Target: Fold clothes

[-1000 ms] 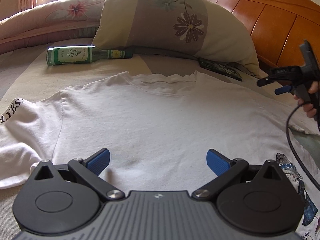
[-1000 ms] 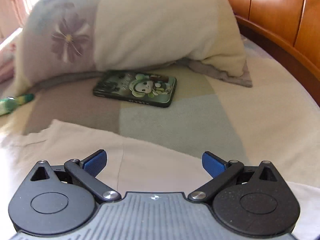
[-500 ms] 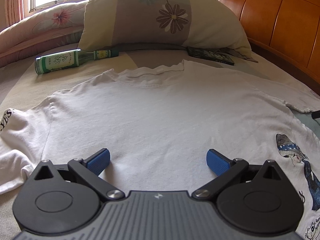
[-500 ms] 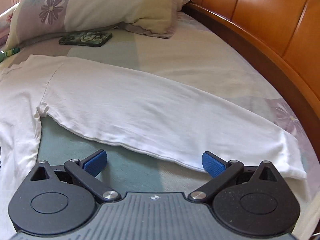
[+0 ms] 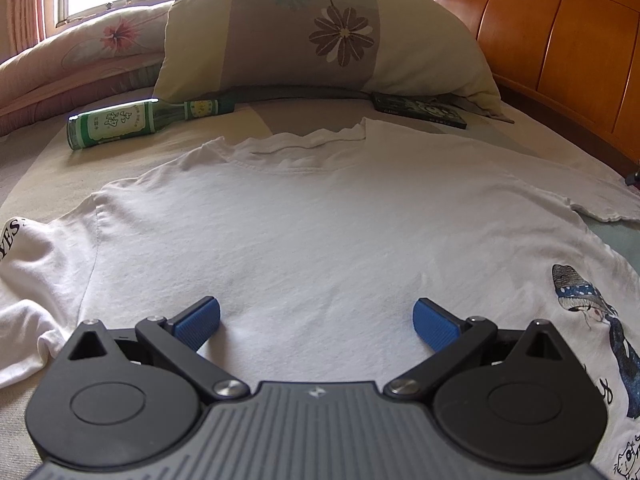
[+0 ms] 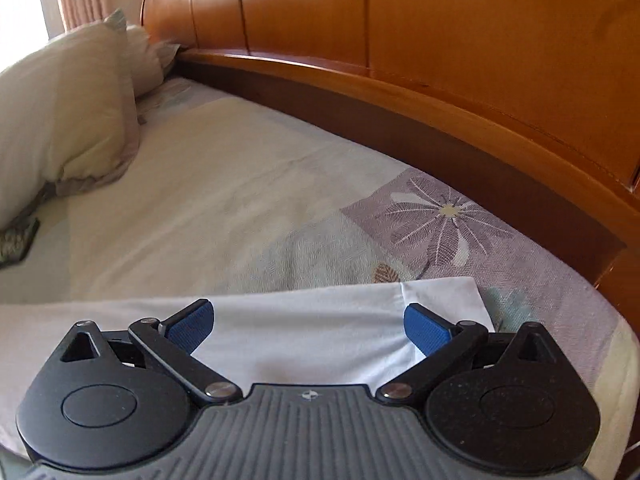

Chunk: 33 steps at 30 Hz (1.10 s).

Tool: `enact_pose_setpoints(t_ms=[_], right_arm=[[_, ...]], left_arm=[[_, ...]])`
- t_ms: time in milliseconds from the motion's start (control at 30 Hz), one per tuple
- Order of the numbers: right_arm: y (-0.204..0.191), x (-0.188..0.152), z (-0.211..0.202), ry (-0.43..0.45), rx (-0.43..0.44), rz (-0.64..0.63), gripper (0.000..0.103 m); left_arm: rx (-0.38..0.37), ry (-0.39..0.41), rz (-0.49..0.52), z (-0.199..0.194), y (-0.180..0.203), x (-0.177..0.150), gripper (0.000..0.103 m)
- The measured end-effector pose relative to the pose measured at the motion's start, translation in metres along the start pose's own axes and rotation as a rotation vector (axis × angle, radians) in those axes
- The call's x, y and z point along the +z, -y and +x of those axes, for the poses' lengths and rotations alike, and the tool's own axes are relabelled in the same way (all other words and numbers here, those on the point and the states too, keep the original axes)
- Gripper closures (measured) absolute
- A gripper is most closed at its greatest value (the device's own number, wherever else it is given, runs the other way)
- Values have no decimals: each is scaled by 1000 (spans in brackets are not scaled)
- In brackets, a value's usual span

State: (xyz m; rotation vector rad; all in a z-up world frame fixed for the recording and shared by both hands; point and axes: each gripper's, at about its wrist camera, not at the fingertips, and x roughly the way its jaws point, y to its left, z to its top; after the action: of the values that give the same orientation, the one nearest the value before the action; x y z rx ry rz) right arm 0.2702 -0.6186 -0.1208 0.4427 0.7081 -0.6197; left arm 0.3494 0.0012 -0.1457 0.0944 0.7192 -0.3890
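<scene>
Lying flat across the bed, the white T-shirt (image 5: 320, 224) fills the middle of my left wrist view, neckline toward twelve o'clock, its body spread smooth. One sleeve (image 5: 28, 264) bunches at nine o'clock, with black lettering near its edge; the other sleeve (image 6: 320, 320) runs off toward three o'clock, and in my right wrist view its hemmed end lies flat on the bedsheet (image 6: 200, 208), directly ahead of the tool. A cartoon print (image 5: 592, 320) shows on the shirt at four o'clock in the left view.

My left gripper (image 5: 318, 320) sits low over the shirt's lower body, its blue pads (image 5: 198, 322) spread wide apart with nothing between them but bare cloth underneath. My right gripper (image 6: 308, 326) is equally wide open, holding nothing, with the sleeve end lying between and below its pads (image 6: 426, 328); I cannot tell whether they touch the fabric.

Beyond the neckline, a green glass bottle (image 5: 132, 122) lies on its side at eleven o'clock, and a dark, flat, printed case (image 5: 420, 110) rests at one o'clock, both just below a flowered pillow (image 5: 320, 28). A folded pink quilt (image 5: 80, 52) sits at ten o'clock under the window. The wooden headboard (image 6: 440, 40) curves along the bed's far side.
</scene>
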Motion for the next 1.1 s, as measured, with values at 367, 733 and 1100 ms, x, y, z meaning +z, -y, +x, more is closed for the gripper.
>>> enact_pose_setpoints(t_ms=[367,733,1100], right_arm=[[-125,-71,-71,-111,422,-300,0],[-288,-187,-113,-163,816,-690,0],[-232,-192,-96,-104,551,-750,0]], left_arm=[[-1,-5,1,-2,0,1,1],[-10,-18,-28,-2,-5,2,1],[-27,-24,-52,-7,-7,4,1]])
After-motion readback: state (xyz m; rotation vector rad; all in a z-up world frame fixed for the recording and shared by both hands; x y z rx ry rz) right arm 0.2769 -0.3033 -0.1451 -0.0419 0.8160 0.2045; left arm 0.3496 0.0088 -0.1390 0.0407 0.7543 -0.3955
